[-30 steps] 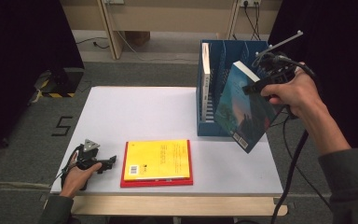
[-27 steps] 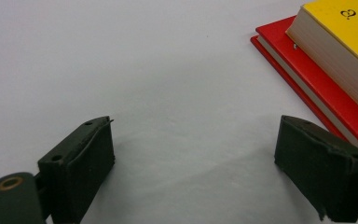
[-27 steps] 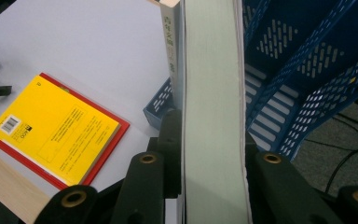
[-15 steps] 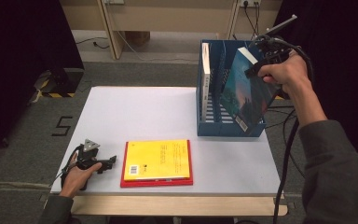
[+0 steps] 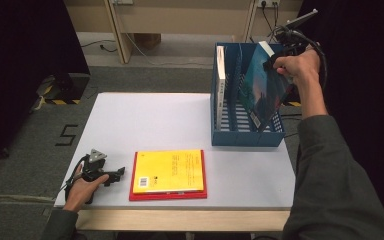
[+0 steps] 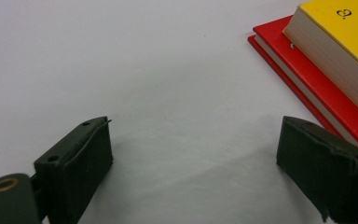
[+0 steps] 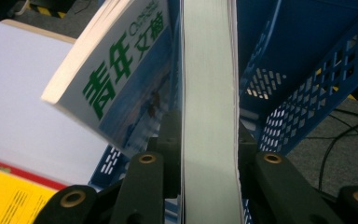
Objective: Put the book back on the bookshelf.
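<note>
Right claw [image 5: 272, 62] raised over the blue file rack [image 5: 245, 135] at the far right of the desk [image 5: 145, 120]. It is clenched on the top edge of a blue-covered book [image 5: 262, 92]; in the right gripper view both jaws press the page block [image 7: 209, 116] from either side. The book hangs tilted below this claw, its lower end down inside the rack's right compartment. A white-spined book [image 5: 221, 75] stands upright in the rack's left compartment, beyond the held one.

Left claw [image 5: 115, 174] rests on the desk near its front left corner, jaws spread wide, nothing between them. Just to its right lies a yellow book [image 5: 169, 170] stacked flat on a red book [image 6: 303, 79].
</note>
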